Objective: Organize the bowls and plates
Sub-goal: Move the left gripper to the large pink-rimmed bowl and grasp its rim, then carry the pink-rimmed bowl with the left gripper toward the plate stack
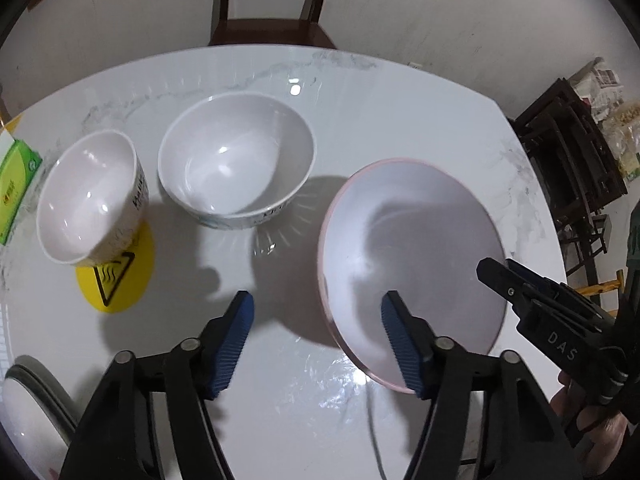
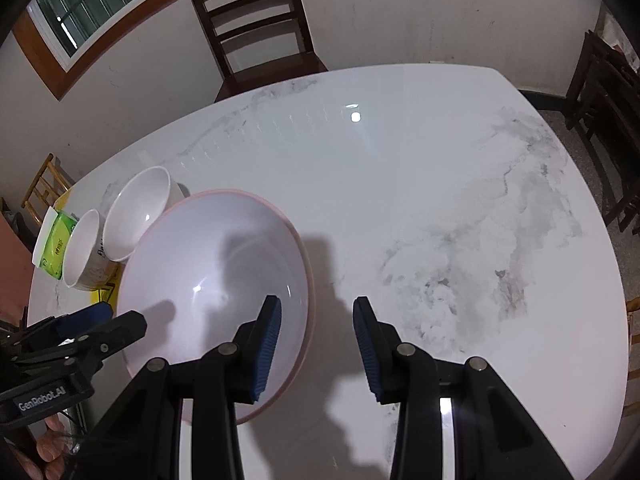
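A large pink-rimmed bowl [image 1: 412, 264] sits on the white marble table [image 1: 400, 112]; it also shows in the right wrist view [image 2: 216, 264]. My left gripper [image 1: 318, 336] is open, its right finger over the bowl's near left rim. My right gripper [image 2: 316, 344] is open astride the bowl's right rim, left finger inside, right finger outside. It shows in the left wrist view [image 1: 520, 284] at the bowl's right edge. A medium white bowl [image 1: 236, 164] and a small white bowl [image 1: 90, 196] stand to the left, the small one tilted.
A yellow round warning mat [image 1: 120, 276] lies under the small bowl. A green tissue pack [image 1: 14, 184] lies at the table's left edge. A dark wooden chair [image 1: 272, 4] stands behind the table. Another white dish [image 1: 24, 412] is at the near left.
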Action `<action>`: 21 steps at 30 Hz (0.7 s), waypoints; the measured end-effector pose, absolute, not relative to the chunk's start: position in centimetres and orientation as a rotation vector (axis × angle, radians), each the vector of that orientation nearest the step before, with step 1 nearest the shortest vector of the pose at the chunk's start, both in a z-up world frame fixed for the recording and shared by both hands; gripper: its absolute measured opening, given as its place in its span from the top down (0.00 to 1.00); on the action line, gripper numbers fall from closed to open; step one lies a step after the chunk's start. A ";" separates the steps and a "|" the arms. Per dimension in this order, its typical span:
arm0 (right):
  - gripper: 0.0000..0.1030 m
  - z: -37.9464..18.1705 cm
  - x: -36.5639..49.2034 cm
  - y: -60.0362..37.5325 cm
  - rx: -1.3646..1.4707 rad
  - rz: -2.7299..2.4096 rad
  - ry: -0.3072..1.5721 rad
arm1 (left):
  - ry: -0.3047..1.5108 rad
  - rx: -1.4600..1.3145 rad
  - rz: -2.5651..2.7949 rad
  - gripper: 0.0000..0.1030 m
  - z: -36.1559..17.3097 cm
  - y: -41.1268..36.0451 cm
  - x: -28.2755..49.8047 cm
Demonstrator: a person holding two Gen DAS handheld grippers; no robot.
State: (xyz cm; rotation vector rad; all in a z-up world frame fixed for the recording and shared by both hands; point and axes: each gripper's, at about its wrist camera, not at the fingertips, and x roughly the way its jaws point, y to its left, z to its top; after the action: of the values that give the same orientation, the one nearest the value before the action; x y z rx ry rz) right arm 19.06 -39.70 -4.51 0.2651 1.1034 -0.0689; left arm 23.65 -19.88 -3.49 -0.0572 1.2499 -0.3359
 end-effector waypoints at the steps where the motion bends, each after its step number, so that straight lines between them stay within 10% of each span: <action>1: 0.63 -4.7 19.1 -39.6 0.264 -0.067 1.108 | 1.258 -0.072 -0.343 0.54 -3.8 -19.8 23.7; 10: 0.86 -6.1 19.4 -39.4 0.305 -0.034 1.125 | 1.278 -0.095 -0.395 0.84 -4.7 -19.7 23.5; 21: 0.88 -6.0 18.3 -38.1 0.275 -0.052 1.151 | 1.272 -0.055 -0.413 0.84 -4.3 -19.1 22.1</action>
State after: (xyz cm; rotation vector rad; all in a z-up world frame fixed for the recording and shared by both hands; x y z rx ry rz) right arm 18.31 -38.05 -6.02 0.2753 1.1512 -0.0520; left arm 22.08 -19.12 -4.31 -0.0549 1.2720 -0.4132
